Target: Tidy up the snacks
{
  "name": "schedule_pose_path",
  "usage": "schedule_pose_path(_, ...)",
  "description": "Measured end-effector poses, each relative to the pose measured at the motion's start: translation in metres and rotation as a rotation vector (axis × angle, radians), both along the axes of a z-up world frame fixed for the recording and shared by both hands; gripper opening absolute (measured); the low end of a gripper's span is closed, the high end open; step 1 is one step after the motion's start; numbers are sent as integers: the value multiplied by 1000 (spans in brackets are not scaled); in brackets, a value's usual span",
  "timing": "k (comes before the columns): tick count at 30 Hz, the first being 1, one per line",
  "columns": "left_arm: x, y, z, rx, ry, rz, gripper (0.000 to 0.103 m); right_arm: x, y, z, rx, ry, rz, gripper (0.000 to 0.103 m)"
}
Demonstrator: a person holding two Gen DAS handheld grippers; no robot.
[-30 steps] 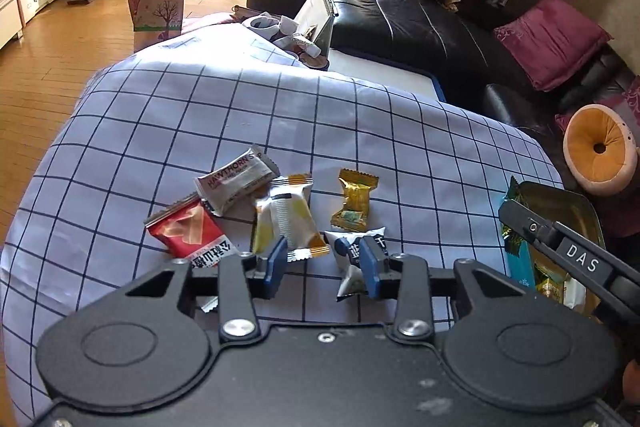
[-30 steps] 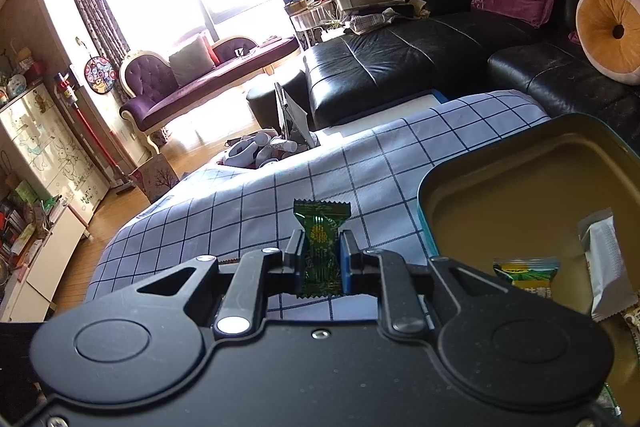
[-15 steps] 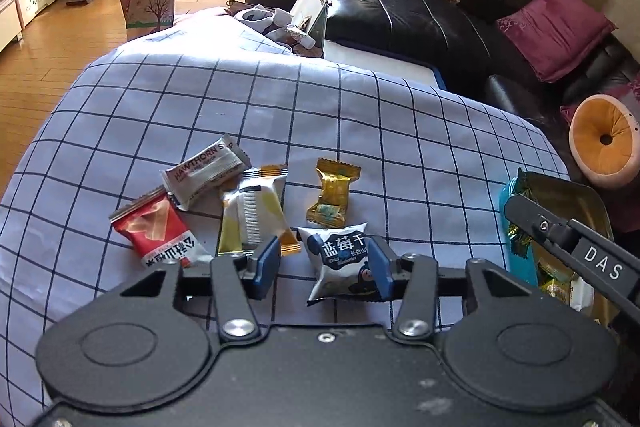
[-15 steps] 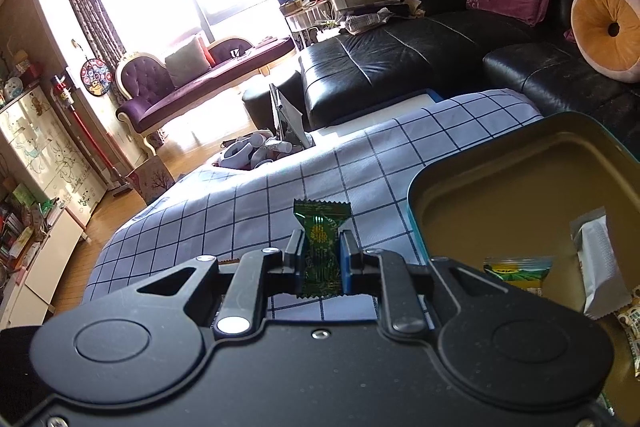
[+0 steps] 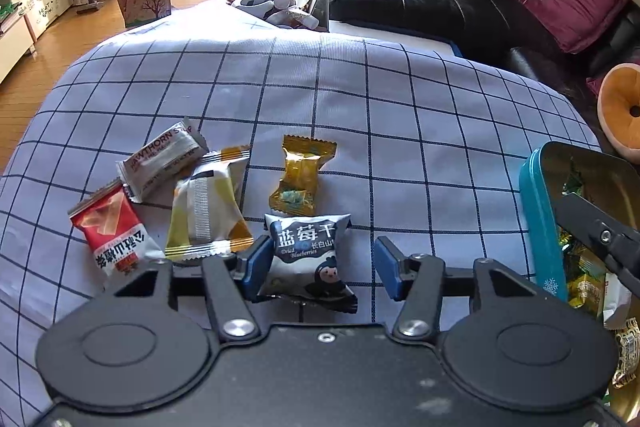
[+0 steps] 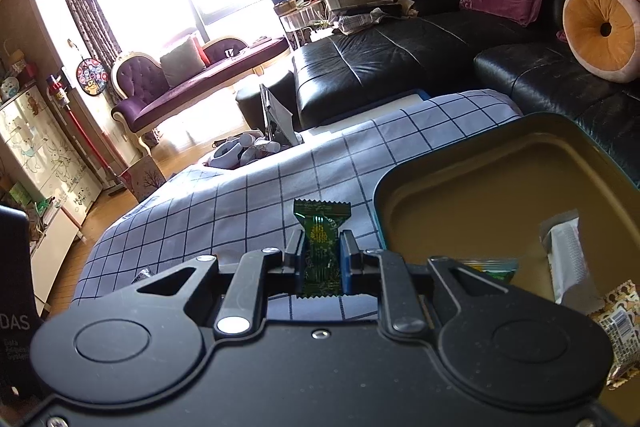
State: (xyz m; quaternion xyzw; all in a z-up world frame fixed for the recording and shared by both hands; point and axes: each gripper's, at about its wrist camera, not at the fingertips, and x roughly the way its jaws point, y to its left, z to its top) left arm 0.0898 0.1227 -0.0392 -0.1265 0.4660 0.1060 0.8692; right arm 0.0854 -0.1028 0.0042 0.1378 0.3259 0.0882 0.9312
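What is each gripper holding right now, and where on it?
Right gripper pinches the green candy across its middle. Left gripper is open, holding nothing.

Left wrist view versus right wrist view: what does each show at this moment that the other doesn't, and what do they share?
Only the left wrist view shows the open left gripper straddling a dried blueberry packet, with four more snacks on the cloth: a red packet, a Hawthorn strip, a white and yellow packet and a gold candy.

Only the right wrist view shows the right gripper shut on a green candy, beside the tin.

Both show the checked cloth and the blue tin already holding several snacks.
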Motion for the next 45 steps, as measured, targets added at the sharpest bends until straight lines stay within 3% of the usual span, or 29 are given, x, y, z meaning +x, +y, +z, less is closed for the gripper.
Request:
schedule_pose_path(10,10,-13,-10,42,18,-1,64,-1,-13,2,35,6,-20,26)
schedule_pose_path(12,10,-13,-10,46,19,17,58,-1,-14,1,39,6,-21,26)
schedule_pose_path(14,9,-11,-7,55,12,28,38,-1,-15,1,40,6,-23,26)
schedule_pose_path(15,8,-8,-6,41,11,23,35,-2,-16,1,40,6,-24,26)
schedule_pose_path(20,2,4,1,-39,11,20,33,-2,-15,2,39,4,-28,26)
schedule_pose_path(24,-11,18,19,-105,-38,31,33,-2,-13,3,39,-2,-30,26)
schedule_pose_path(34,-41,34,66,-133,-158,75,32,-6,-18,5,49,-19,-26,26)
schedule_pose_path(45,-46,-34,88,-82,-211,-99,32,-13,-71,20,119,-55,-152,26)
